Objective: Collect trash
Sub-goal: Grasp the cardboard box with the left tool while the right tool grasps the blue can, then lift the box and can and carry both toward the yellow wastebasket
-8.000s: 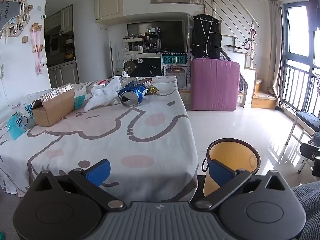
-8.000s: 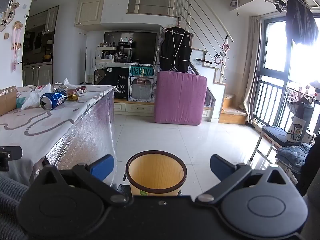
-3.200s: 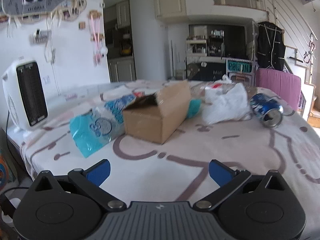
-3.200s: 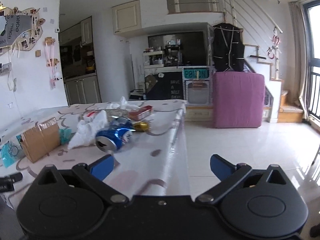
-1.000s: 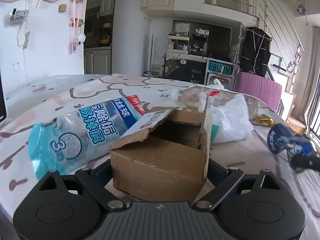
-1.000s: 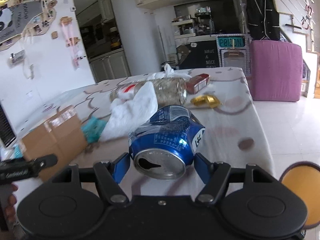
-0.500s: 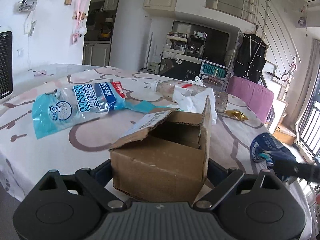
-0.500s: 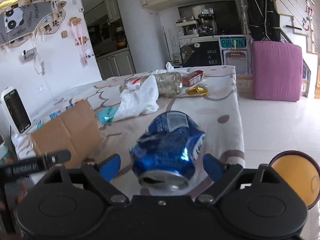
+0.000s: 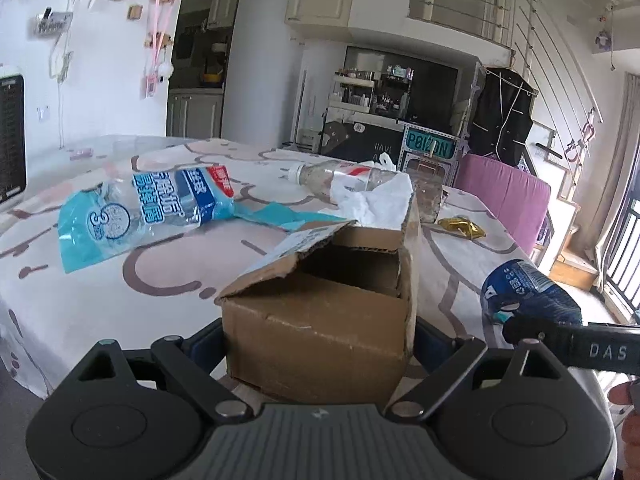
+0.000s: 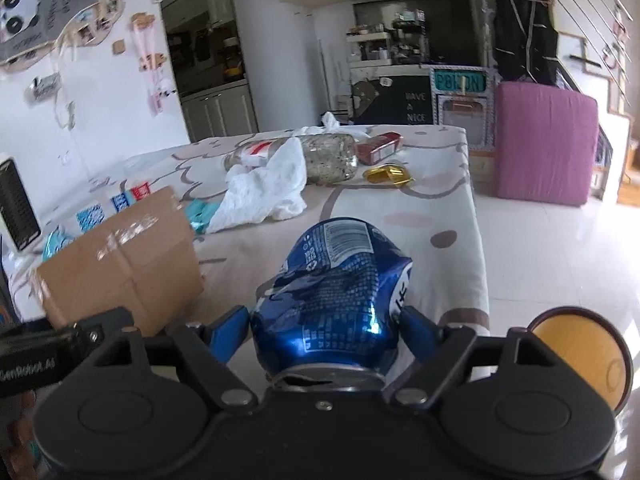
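We find both grippers loaded and the pick-up step complete for two items. The left gripper (image 9: pixel 318 336) holds the cardboard box (image 9: pixel 320 312), its jaws spread wide and pressing on the box's two side walls; the box sits near the table's (image 9: pixel 100 304) front edge, its top flaps open. The right gripper (image 10: pixel 326 332) holds the crushed blue can (image 10: pixel 332 300) by its flanks, the can's opened end toward the camera. Its jaws have just been closing, and the can lies between the blue pads with both touching it. In the left wrist view the can appears at the table's right edge, clamped in the other tool.

Remaining on the table: a blue plastic bag (image 9: pixel 148 208) toward the left side, a clear bottle (image 10: pixel 296 156), a white crumpled bag (image 10: pixel 264 192), a gold wrapper (image 10: pixel 388 174) and a red packet (image 10: pixel 378 146) toward the far end.

The bin (image 10: pixel 584 360) stands on the floor beyond the right edge, its mouth open. We judge the next move to be a carry to that bin, can first, released over the mouth. The box is wide, and we doubt it enters flat.
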A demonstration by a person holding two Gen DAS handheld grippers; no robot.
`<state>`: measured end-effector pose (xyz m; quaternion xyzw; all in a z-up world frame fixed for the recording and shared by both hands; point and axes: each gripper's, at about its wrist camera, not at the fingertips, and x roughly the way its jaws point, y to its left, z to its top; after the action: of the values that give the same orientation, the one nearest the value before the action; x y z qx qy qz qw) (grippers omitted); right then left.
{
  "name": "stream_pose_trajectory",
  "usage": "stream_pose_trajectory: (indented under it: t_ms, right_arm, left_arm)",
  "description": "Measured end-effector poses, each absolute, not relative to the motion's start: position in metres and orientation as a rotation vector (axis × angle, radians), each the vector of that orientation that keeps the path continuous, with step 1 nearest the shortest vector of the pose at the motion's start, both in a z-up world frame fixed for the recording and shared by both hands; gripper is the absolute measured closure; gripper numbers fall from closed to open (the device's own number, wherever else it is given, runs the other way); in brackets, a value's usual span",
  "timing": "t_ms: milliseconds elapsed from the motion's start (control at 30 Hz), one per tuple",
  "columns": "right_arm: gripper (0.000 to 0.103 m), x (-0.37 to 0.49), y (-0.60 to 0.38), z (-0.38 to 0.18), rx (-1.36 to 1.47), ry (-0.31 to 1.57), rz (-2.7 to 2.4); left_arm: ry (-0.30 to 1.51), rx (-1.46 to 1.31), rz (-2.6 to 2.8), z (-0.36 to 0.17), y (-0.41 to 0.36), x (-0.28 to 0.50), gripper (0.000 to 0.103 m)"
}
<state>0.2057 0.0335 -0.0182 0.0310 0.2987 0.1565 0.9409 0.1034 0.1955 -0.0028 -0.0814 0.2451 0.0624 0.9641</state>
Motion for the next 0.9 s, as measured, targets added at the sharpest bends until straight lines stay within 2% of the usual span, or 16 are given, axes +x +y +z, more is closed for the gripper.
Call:
stream_pose_trajectory:
  t_ms: [500,900]
  right_arm:
    - [0.023,0.18,0.015,0.003,0.095,0.531,0.363]
    - [0.022,0.165,-0.003,-0.021,0.15,0.596,0.457]
  left_arm:
    - [0.453,-0.166,0.101,0.015,0.187,0.092,0.011]
    - [0.522,-0.14,0.049,0.0,0.177,0.103,0.01]
